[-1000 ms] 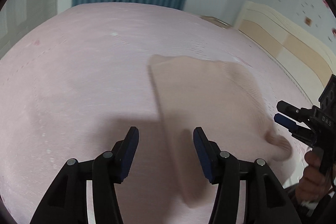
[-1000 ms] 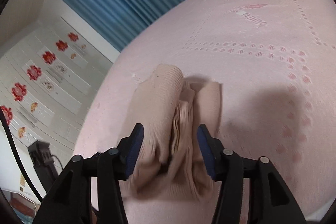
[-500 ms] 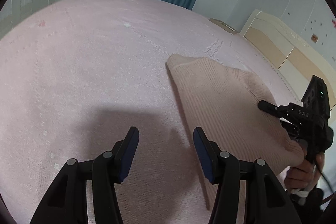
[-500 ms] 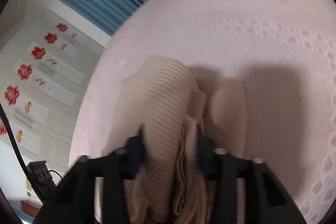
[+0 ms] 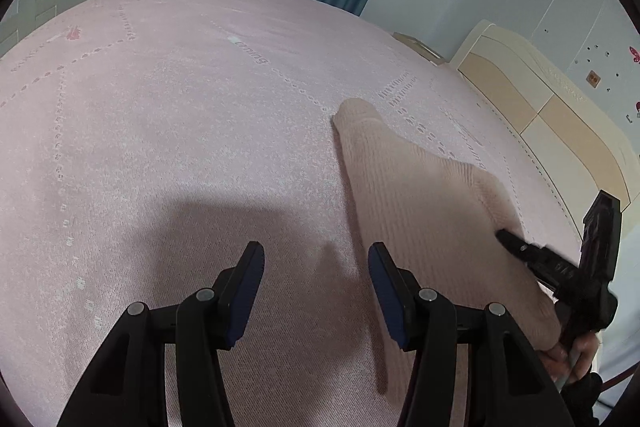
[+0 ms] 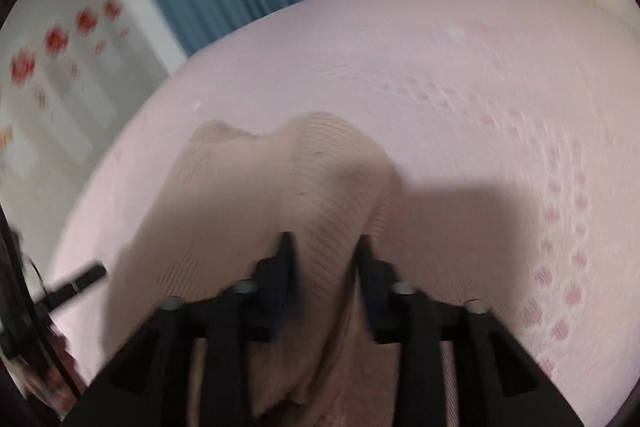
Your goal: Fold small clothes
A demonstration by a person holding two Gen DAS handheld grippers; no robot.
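Right gripper (image 6: 324,247) has narrowed from wide apart a second ago and now pinches a bunched ridge of the beige ribbed knit garment (image 6: 280,195), lifting it so the cloth humps up off the pink patterned bedspread (image 6: 480,99); view is motion-blurred, so the fold-over looks underway. Left gripper (image 5: 316,259) hangs wide and empty over bare bedspread (image 5: 160,147), just beside the garment's (image 5: 420,195) near edge, touching nothing. From that side the right tool (image 5: 560,263) sits at the garment's far corner. The garment lies toward the bed's right side, headboard end, far tip flat. No containers in view. Judgement: first fold starting, left should pin the edge.
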